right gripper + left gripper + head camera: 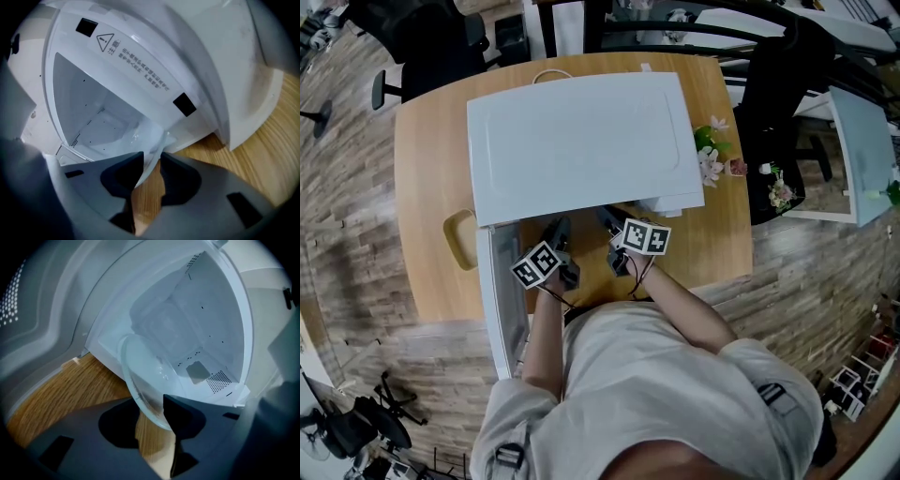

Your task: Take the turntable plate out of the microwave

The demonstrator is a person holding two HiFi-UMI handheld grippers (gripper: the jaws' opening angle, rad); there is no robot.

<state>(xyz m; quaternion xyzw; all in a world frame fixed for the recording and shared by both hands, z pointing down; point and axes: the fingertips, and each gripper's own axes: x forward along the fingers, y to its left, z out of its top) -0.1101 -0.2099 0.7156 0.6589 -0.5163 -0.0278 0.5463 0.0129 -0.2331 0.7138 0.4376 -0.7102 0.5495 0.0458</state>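
Head view gives us the white microwave (pixel 581 141) on the wooden worktop (pixel 427 169), its door (pixel 502 300) swung open at seven o'clock. Just right of the door, the left claw (pixel 555 228) points into the mouth at six o'clock, jaws apart, with the rim of the glass turntable plate (pixel 145 376) between them. We see the plate jutting partly out of the cavity. Toward five o'clock, the right claw (pixel 609 221) likewise stands open astride that rim.
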